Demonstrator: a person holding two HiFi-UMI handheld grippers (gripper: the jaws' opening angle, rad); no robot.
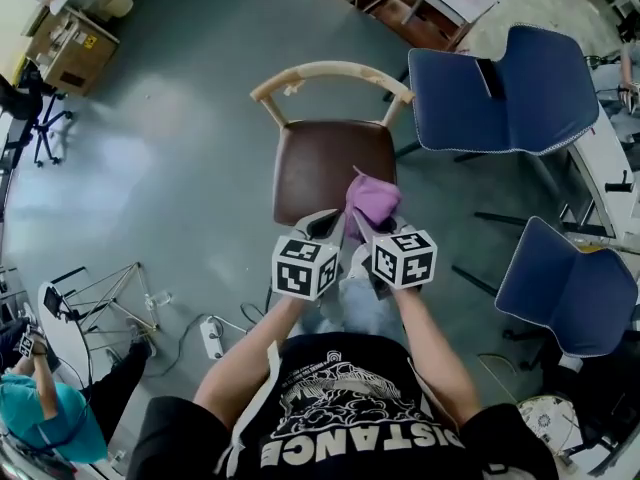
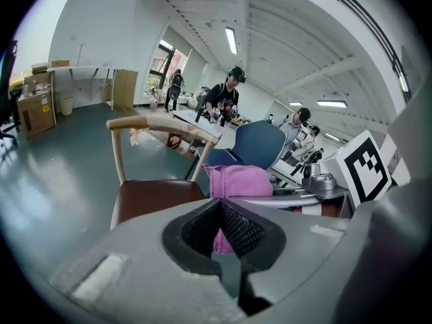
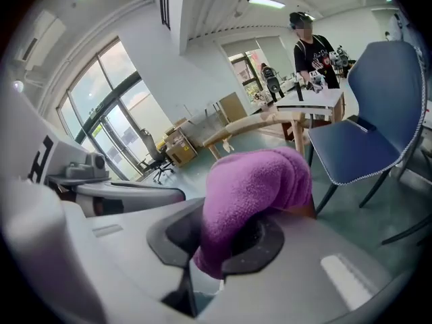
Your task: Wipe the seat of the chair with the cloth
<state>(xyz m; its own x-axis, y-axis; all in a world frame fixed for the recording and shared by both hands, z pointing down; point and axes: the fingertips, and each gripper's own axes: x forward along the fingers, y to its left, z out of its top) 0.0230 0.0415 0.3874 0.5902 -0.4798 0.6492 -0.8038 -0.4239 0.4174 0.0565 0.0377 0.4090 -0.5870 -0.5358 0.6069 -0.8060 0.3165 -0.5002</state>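
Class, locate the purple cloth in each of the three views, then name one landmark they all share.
Head view: cloth, centre, over the brown seat's near right corner.
Left gripper view: centre, just beyond the left gripper.
Right gripper view: centre, clamped in the right gripper.
Shared landmark: the chair's curved wooden backrest.

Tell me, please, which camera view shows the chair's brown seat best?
The head view: the seat shows from above, almost whole. The left gripper view catches it obliquely, partly behind the jaws. In the right gripper view the cloth hides almost all of it.
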